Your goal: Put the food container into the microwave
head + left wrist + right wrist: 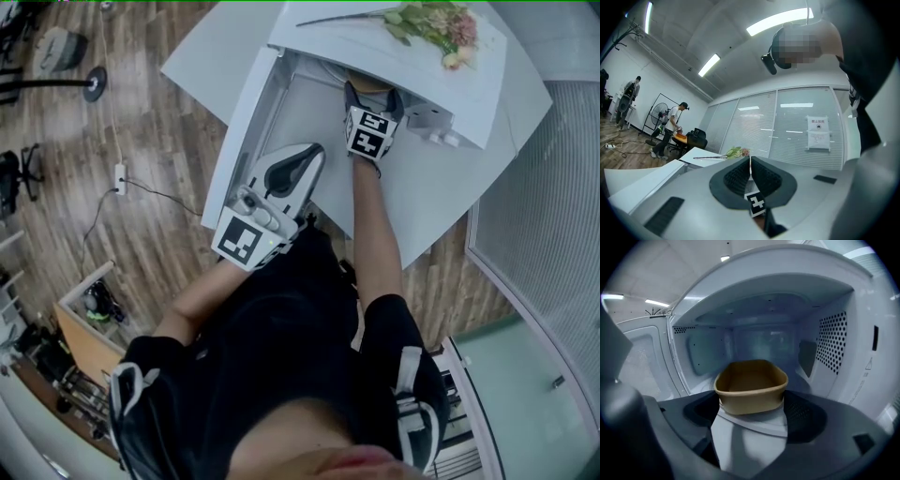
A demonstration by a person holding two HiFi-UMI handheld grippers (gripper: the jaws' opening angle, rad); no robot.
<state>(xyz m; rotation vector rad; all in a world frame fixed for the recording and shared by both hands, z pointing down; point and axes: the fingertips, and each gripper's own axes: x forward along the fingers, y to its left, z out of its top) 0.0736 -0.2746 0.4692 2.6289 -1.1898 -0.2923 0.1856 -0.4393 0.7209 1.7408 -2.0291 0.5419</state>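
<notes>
The tan, open-topped food container sits between my right gripper's jaws, which close on its near end at the mouth of the white microwave's cavity. The microwave door is swung open to the left. In the head view my right gripper reaches into the microwave, and only a sliver of the container shows. My left gripper hangs back near the open door, tilted upward. Its jaws are shut with nothing between them.
A bunch of flowers lies on top of the microwave. The microwave stands on a white table by a glass wall. A power strip and cables lie on the wooden floor at left. Two people stand far off.
</notes>
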